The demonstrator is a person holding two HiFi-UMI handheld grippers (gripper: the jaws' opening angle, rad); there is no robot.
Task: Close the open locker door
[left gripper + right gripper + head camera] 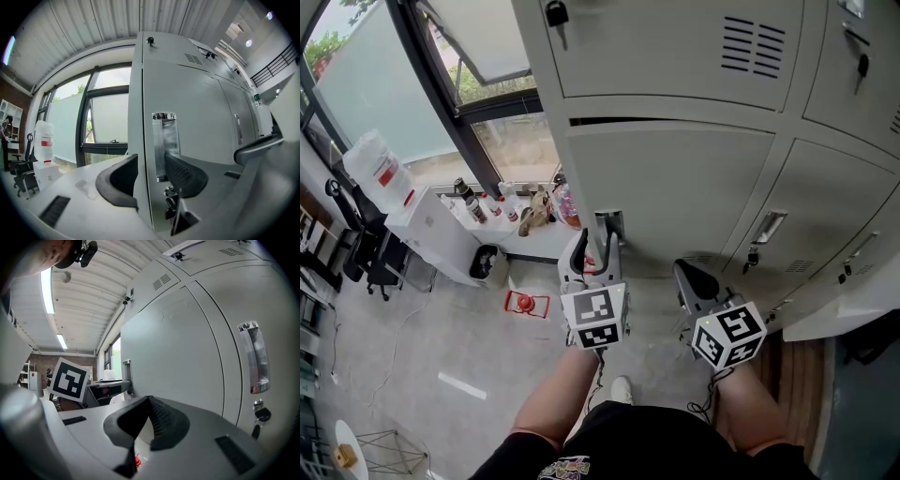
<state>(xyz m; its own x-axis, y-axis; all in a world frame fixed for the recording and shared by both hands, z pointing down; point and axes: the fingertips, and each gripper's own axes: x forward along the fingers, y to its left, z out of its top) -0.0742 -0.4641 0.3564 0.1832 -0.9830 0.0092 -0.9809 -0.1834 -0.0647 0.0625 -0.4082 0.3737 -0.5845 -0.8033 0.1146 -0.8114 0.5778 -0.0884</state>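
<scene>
The door [201,117] is in the leftmost locker column, below the top one. It is nearly home, and a dark slit [666,122] along its top shows it ajar. The left tongs [151,161] stand part-way apart astride its free left edge, beside the handle [165,145], and I can see no clamping. The right tongs [149,401] are closed and empty, near the door face. To finish well, I would press on the face by the handle, far from the hinges and straight into the frame. The outer finger should come clear first so it is not pinched, and the push should stay off the key [169,199]. The door stands upright facing the person, its long axis vertical, free edge left and hinges, I judge, right.
</scene>
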